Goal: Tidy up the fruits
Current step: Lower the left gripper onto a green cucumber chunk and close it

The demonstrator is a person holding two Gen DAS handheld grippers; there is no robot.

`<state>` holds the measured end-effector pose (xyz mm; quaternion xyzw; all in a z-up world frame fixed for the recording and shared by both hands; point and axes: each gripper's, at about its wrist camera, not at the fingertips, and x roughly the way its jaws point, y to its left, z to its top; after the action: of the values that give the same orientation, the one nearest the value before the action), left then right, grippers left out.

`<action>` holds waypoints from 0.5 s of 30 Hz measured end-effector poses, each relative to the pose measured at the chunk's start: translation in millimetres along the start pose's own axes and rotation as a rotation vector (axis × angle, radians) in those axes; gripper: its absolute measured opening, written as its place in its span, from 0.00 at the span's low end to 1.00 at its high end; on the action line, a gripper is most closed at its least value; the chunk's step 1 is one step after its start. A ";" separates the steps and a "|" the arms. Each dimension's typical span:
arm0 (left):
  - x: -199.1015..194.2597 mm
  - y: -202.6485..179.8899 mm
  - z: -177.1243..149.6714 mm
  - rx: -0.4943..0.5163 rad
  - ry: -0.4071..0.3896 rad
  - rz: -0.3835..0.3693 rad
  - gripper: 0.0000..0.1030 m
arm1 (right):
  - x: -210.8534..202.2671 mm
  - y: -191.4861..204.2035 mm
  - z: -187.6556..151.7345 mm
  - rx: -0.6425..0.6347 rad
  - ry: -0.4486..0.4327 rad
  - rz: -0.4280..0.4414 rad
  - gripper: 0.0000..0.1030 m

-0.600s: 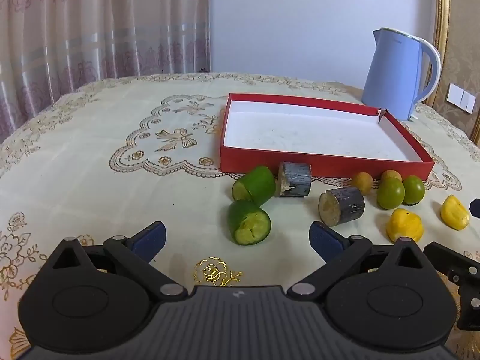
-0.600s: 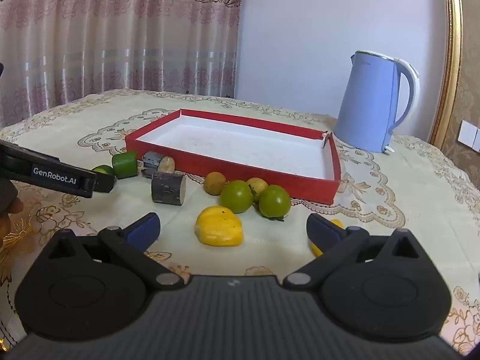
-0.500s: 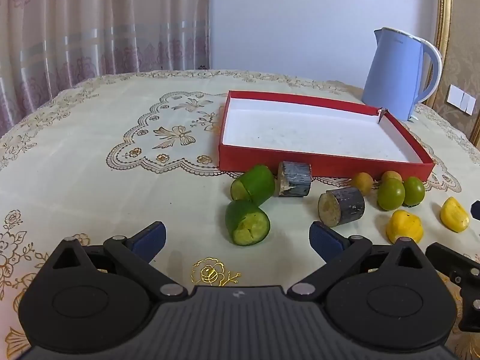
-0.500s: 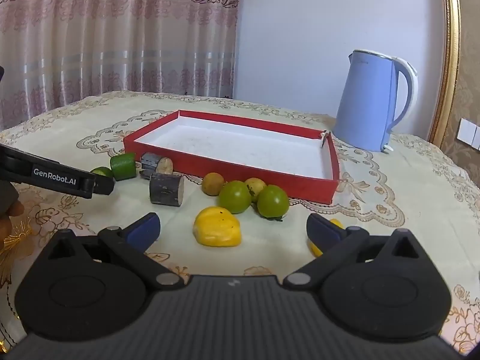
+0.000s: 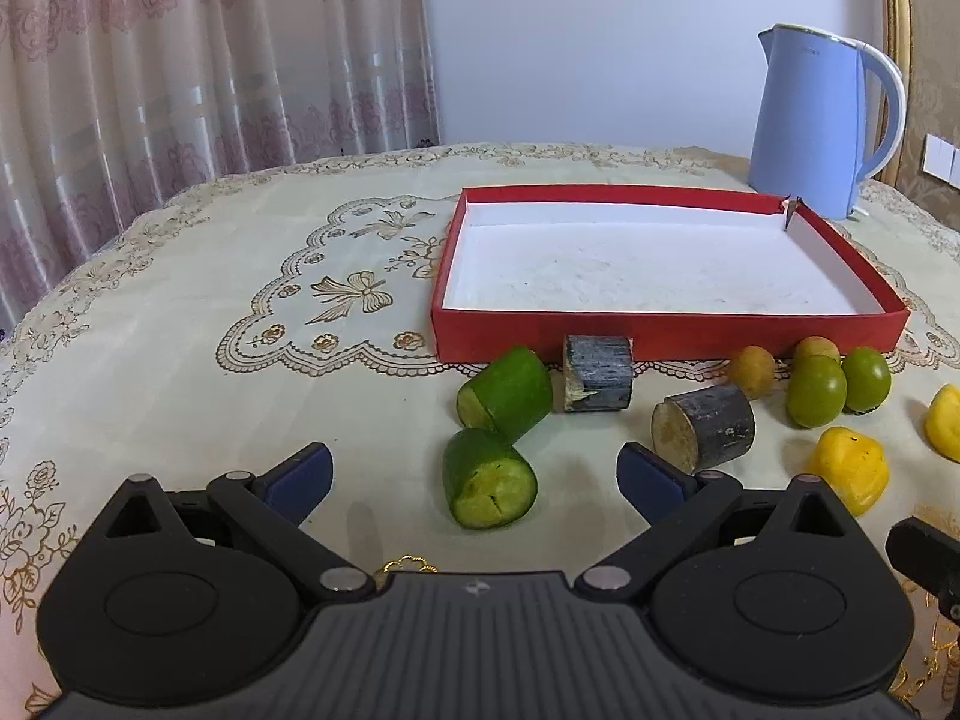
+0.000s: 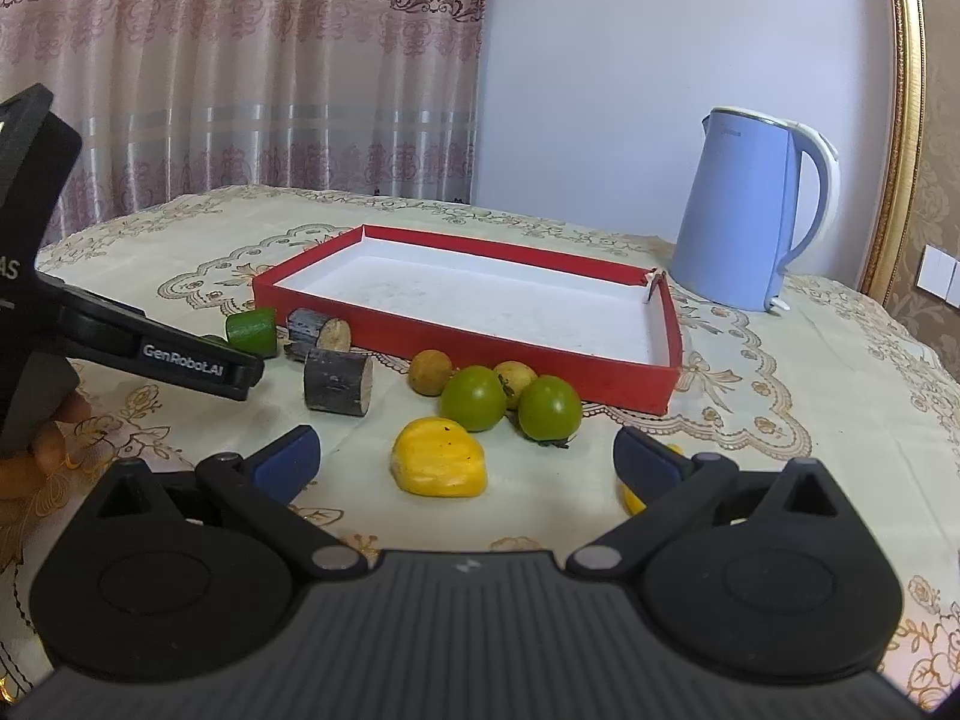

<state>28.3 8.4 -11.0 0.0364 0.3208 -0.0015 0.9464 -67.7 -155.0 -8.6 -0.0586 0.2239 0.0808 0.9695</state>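
Since the earlier frame the left claw (image 5: 474, 477) has edged closer to the green cut piece (image 5: 489, 478), which now lies between its wide-spread tips, cut face toward the camera. The right claw (image 6: 465, 456), equally wide and empty, frames the lumpy yellow fruit (image 6: 438, 464); the red tray (image 6: 666, 354) lies beyond on the desk.

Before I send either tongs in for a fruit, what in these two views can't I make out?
- Second yellow fruit: right wrist view, mostly behind the right tongs' finger; left wrist view, cut by the right edge.
- Nearer green cut piece: right wrist view, almost wholly hidden behind the left tongs' arm.
- Right tongs: left wrist view, only a black corner shows.
- Person's hand: right wrist view, cut by the left edge.
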 end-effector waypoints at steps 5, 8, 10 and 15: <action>3.6 -3.1 0.8 0.007 0.005 0.019 0.99 | 1.2 -0.9 -2.0 0.013 -0.007 0.006 1.00; 7.2 -2.1 0.6 -0.002 0.017 0.017 0.99 | 1.7 0.2 -2.9 0.012 -0.021 0.005 1.00; 8.6 -0.8 0.6 -0.008 0.022 0.020 0.99 | 1.7 -0.6 -3.5 0.021 -0.015 0.010 1.00; 12.5 0.1 0.4 -0.008 0.038 0.023 0.92 | 1.5 -0.2 -3.5 -0.001 -0.004 -0.003 1.00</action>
<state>38.4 8.7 -18.3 0.0364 0.3384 0.0115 0.9402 -67.8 -155.6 -12.3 -0.0593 0.2219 0.0798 0.9700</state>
